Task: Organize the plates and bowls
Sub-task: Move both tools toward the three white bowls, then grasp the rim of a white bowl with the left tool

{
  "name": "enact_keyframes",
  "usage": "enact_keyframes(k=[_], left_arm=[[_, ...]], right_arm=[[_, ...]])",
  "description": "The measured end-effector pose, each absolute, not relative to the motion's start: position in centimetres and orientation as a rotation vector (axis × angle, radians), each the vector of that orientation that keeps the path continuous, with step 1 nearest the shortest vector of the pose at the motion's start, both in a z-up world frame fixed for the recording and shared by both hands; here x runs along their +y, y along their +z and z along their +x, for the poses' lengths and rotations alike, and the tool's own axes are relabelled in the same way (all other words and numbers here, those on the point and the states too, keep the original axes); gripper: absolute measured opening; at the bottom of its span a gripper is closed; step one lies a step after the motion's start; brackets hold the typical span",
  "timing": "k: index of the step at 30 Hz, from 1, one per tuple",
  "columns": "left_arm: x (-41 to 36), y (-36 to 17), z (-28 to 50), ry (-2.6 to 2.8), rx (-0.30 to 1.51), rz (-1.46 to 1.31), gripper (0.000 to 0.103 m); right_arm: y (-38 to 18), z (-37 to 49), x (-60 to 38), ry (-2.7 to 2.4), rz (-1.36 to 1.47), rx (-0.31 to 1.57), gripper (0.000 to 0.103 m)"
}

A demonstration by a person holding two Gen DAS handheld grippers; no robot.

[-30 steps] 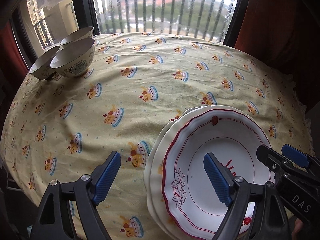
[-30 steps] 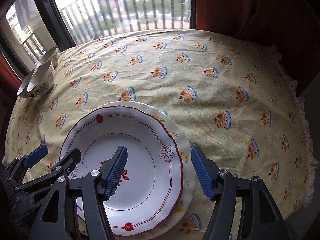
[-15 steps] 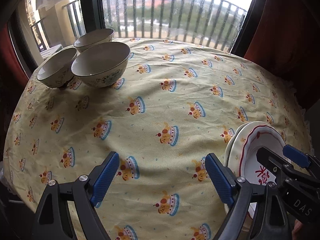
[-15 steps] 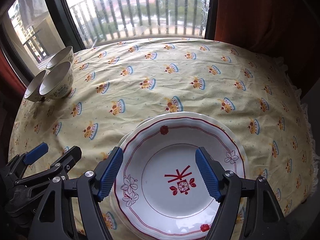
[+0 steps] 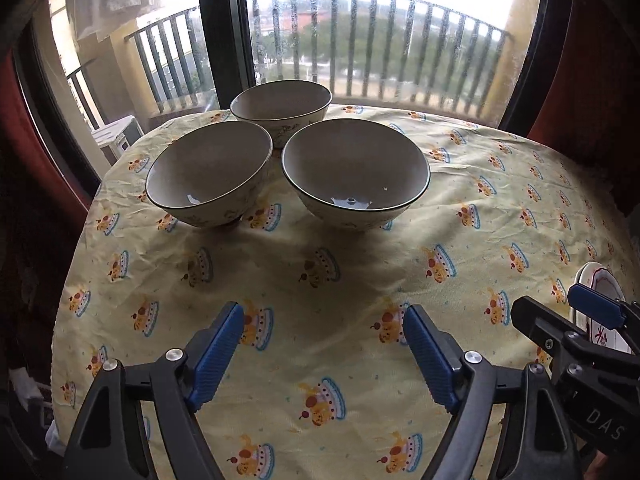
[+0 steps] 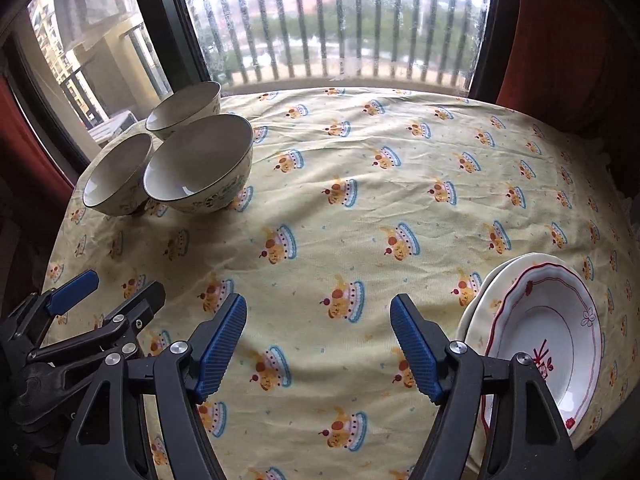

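Both grippers have slid left, away from the plates and toward the bowls. The left gripper (image 5: 323,354) is closing on nothing; the right gripper (image 6: 318,346) is spread and empty. Three cream bowls (image 5: 355,170) with dark rims sit together ahead. Stacked white plates (image 6: 548,332) with red trim lie right.

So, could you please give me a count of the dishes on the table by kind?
Bowls: 3, one near left, one near right, one behind them, all upright.
Plates: 2, a red-trimmed plate stacked on a cream plate.
Total: 5 dishes.
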State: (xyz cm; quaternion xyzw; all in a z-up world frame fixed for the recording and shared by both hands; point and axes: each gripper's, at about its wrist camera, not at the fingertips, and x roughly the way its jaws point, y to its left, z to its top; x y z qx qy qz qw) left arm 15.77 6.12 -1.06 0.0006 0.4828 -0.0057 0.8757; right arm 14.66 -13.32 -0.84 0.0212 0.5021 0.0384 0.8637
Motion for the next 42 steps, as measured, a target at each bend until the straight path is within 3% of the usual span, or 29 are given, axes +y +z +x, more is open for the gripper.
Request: enact_keyframes(k=[9,15,24,30,34,39,42], left_arm=[[12.8,0.5,19.4,0.037,0.970,0.037,0.080],[15.5,0.6,22.6,0.067,0.964,0.055,0.071],[18.3,0.2,26.7,0.077,0.944,0.021,0.070],[18.6,-1.3,28.9,0.084,0.976,0.050,0.053],[19.3,-2.4,29.6,0.085,1.008,0.012,0.046],[19.5,-3.4,30.3,0.075,1.016,-0.028,0.036],[19.4,-3.7,30.4,0.089,1.012,-0.013,0.033]], right_arm=[[0.6,18.2,-5.9,0.092,0.126,1.053,0.075],[1.3,21.6,-1.8,0.119,0.126,1.041,0.066],[1.8,26.7,3.0,0.161,0.088,1.019,0.063],[0.3,29.4,5.8,0.173,0.055,1.025,0.054],[-1.0,30.8,7.2,0.172,0.023,1.041,0.041],[-1.9,32.0,7.8,0.169,-0.016,1.051,0.037],[-2.6,32.8,7.9,0.169,-0.015,1.074,0.025]])
